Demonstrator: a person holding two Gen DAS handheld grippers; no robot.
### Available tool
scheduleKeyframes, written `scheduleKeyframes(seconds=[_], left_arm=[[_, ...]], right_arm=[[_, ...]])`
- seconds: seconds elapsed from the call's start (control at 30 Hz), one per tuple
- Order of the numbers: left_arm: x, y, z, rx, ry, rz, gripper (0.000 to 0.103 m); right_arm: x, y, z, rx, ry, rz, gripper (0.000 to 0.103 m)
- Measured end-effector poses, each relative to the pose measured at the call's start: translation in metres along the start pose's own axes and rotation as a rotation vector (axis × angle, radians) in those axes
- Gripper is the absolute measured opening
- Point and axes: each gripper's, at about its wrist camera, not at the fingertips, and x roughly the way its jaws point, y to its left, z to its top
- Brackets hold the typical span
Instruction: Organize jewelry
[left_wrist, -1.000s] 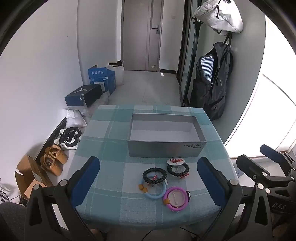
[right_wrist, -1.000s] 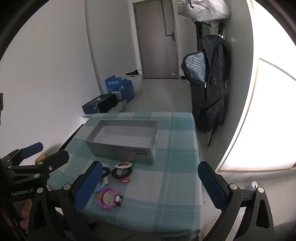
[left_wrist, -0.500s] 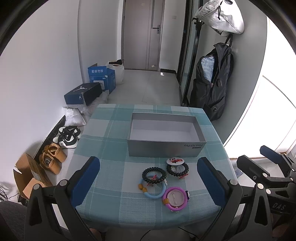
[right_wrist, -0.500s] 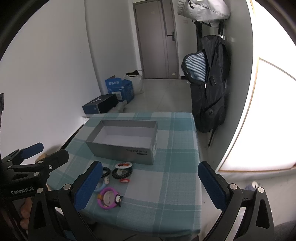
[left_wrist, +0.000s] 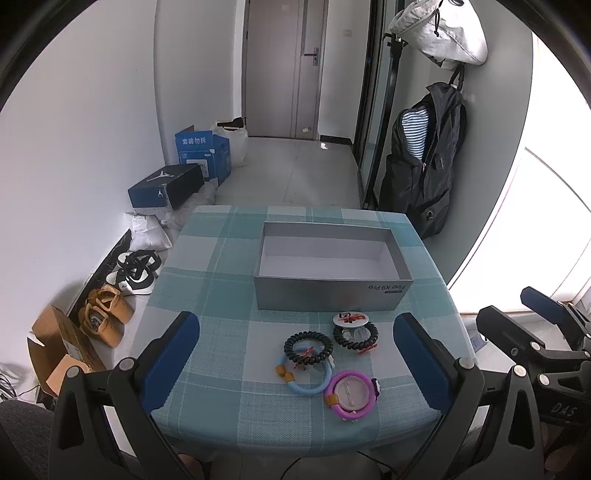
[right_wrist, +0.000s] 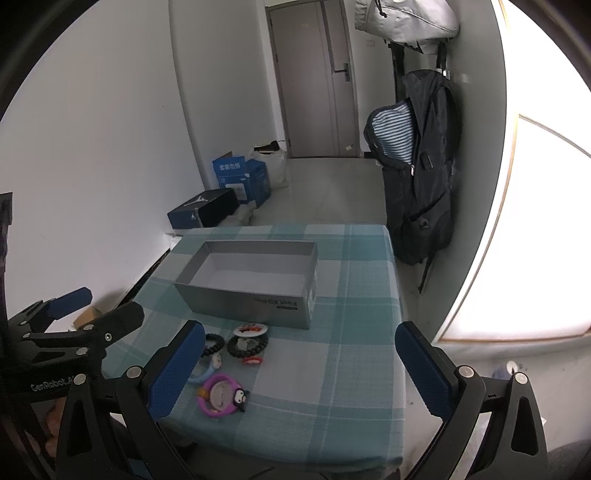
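Observation:
An open, empty grey box (left_wrist: 332, 291) (right_wrist: 255, 304) stands mid-table on a teal checked cloth. In front of it lie a black coil band (left_wrist: 308, 347), a light blue ring (left_wrist: 306, 380), a second black coil band with a round badge (left_wrist: 355, 334) (right_wrist: 247, 345), and a purple ring (left_wrist: 351, 395) (right_wrist: 219, 397). My left gripper (left_wrist: 295, 365) is open and empty, held above the table's near edge. My right gripper (right_wrist: 301, 369) is open and empty, above the near right part of the table.
The table (left_wrist: 207, 295) stands against a white wall on the left. On the floor left of it are shoes (left_wrist: 136, 271), cardboard boxes (left_wrist: 55, 343) and a dark shoe box (left_wrist: 166, 186). A black backpack (left_wrist: 424, 170) hangs at the right.
Both grippers have barely moved; the views shift only slightly. Nothing on the table has moved.

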Motion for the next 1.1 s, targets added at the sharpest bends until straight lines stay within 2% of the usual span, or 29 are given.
scheduleKeyframes(seconds=[1.1], left_arm=[[0.0032,0.0031,-0.0016,0.009,0.017,0.000,0.102]], right_arm=[[0.0003,0.0016,0.0000,0.006,0.007,0.013,0.103]])
